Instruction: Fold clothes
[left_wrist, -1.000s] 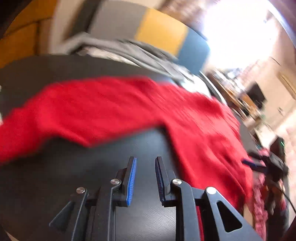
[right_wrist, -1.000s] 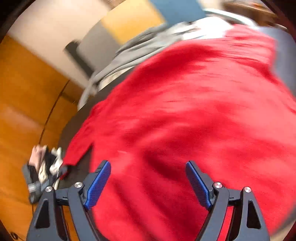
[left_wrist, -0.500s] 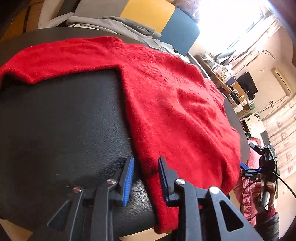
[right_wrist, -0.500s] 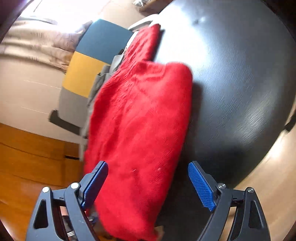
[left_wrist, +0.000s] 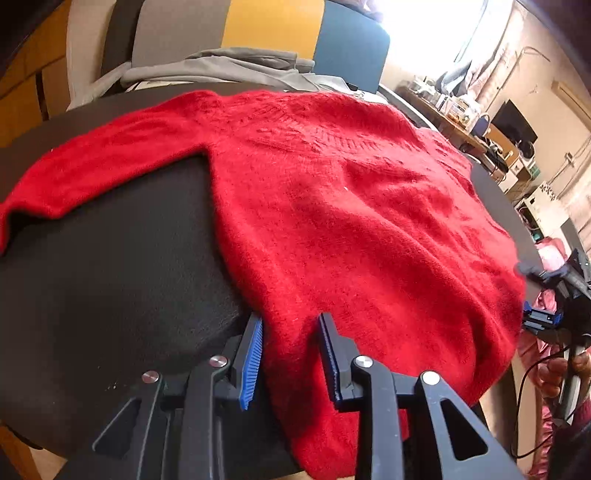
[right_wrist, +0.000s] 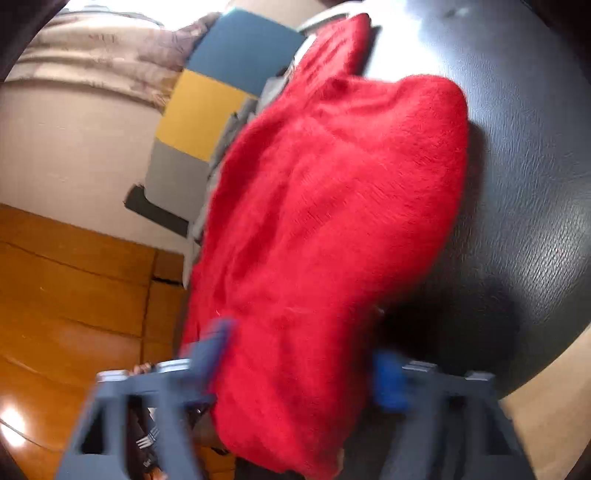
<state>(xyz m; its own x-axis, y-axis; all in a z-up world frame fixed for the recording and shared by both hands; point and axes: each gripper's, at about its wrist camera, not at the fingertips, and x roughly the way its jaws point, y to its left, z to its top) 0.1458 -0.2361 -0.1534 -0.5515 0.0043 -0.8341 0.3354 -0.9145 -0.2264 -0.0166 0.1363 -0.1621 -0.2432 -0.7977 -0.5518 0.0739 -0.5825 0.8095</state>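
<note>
One black table (left_wrist: 110, 280), one red sweater (left_wrist: 351, 221), two hand-held grippers closing astride its hem, neither yet clamped.

A round black bench (left_wrist: 110, 280) with a grained, leather-like top fills the near ground. At its far edge lies a heap of grey clothing (left_wrist: 229, 68), partly draped over the rim. Behind that heap stands a chair (left_wrist: 266, 26) whose back is made of grey, yellow and blue panels side by side. The floor (right_wrist: 66, 295) is orange-brown wood. Far to the right, under a bright window (left_wrist: 436, 33), a cluttered shelf (left_wrist: 454, 114) carries small jars and boxes too small to tell apart, and a dark screen (left_wrist: 515, 122) stands beside it. A pale curtain (right_wrist: 103, 55) hangs behind the chair.
</note>
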